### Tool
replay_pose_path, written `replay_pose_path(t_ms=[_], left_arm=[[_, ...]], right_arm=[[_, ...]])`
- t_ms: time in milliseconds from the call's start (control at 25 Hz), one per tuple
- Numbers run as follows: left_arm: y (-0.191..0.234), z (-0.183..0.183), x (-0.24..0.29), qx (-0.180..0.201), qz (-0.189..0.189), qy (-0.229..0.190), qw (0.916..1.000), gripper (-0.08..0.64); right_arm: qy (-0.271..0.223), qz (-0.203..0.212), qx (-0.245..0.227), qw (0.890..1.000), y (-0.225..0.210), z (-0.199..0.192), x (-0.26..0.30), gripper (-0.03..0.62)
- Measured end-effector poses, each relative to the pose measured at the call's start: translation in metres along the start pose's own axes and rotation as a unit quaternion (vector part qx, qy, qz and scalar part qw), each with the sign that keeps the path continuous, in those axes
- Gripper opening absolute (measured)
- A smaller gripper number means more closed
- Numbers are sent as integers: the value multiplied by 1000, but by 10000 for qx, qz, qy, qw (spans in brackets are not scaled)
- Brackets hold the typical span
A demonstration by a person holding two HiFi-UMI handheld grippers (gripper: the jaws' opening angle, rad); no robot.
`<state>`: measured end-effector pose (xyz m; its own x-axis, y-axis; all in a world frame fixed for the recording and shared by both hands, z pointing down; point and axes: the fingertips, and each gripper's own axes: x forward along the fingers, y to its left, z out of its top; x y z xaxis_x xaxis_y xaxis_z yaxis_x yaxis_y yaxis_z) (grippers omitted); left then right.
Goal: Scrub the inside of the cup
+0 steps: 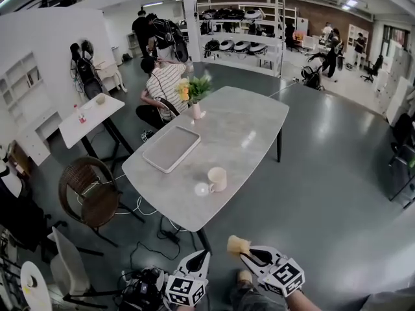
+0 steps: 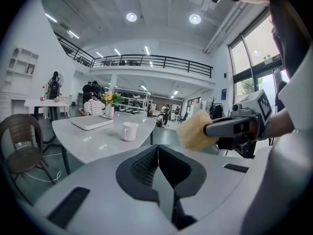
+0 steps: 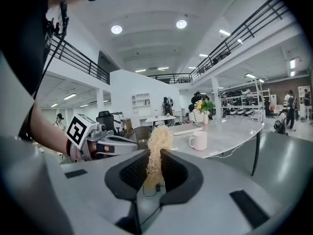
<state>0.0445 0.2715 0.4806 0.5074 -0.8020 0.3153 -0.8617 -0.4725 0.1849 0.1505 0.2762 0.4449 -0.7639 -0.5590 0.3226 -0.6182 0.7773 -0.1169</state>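
Observation:
A white cup [image 1: 217, 179] stands near the front end of the grey marble table [image 1: 240, 135], with a small white disc [image 1: 201, 189] beside it. Both grippers are short of the table's near edge, well away from the cup. My right gripper [image 1: 246, 256] is shut on a yellow fibrous scrubber [image 1: 237, 245], which sticks up between its jaws in the right gripper view [image 3: 157, 141]. My left gripper [image 1: 205, 256] is shut with nothing in it [image 2: 157, 153]. The left gripper view shows the cup [image 2: 129, 131] ahead to the left and the scrubber [image 2: 195, 129] to the right.
On the table lie a flat grey tray [image 1: 172, 148] and a vase of flowers [image 1: 194, 102] at the far side. A person in a striped shirt [image 1: 163, 83] sits behind it. A wicker chair [image 1: 91, 193] and cables [image 1: 146, 206] are on the floor to the left.

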Motion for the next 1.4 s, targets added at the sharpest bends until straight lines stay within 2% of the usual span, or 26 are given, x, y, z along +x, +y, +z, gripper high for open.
replay_pose_path(t_ms=[360, 760, 1160, 1400], left_arm=[[25, 22, 63, -118, 230, 32, 9997, 15], [42, 30, 113, -132, 346, 93, 9993, 15], [58, 29, 138, -158, 414, 259, 9987, 15], [88, 31, 171, -220, 290, 375, 9986, 17]], right_arm=[[145, 589, -35, 9982, -55, 13, 47, 64], [119, 814, -56, 9966, -99, 18, 79, 64], [249, 892, 178, 9955, -123, 12, 98, 64], [364, 569, 247, 9974, -154, 26, 117, 64]])
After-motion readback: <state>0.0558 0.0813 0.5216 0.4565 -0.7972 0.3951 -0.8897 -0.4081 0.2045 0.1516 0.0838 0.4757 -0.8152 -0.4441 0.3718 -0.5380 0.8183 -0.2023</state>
